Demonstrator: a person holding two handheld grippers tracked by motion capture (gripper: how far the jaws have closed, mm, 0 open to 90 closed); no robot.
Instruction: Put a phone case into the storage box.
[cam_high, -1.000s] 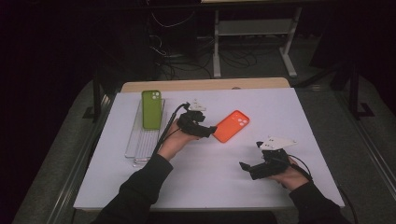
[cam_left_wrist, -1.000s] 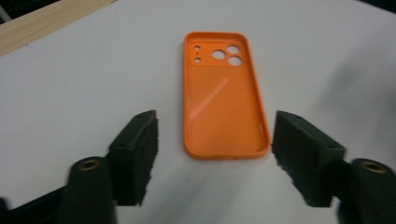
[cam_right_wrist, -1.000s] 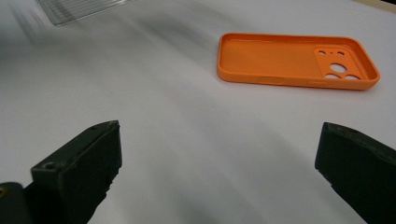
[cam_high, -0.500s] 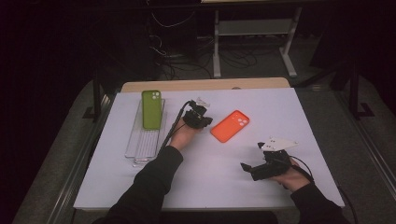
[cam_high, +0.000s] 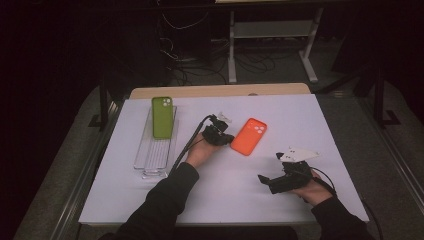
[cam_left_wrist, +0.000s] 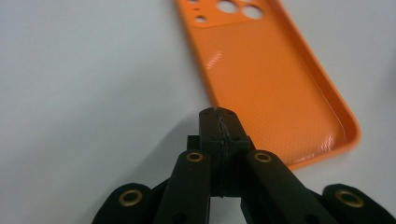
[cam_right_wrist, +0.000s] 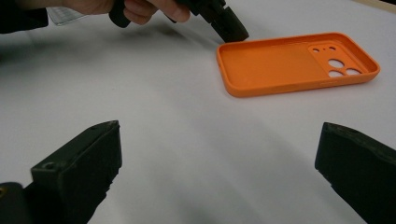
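An orange phone case (cam_high: 249, 136) lies hollow side up on the white table (cam_high: 150, 200), with its camera holes at the far end. My left gripper (cam_high: 229, 139) is low over the table at the case's left edge. Its fingertips (cam_left_wrist: 218, 115) are pressed together with nothing between them, just short of the case's (cam_left_wrist: 275, 84) rim. My right gripper (cam_high: 264, 180) rests at the near right of the table. The right gripper (cam_right_wrist: 219, 172) is open wide and empty, and it faces the case (cam_right_wrist: 299, 63) and the left gripper (cam_right_wrist: 231, 28).
A green phone case (cam_high: 162, 117) lies on a clear ribbed tray (cam_high: 148, 159) at the left of the table. Cables trail from both grippers. A wooden edge (cam_high: 220, 91) runs behind the table, with dark floor and a metal stand beyond.
The left hand pulled slightly away from the orange case, then came down beside its left edge. The case and the right gripper have stayed where they were.
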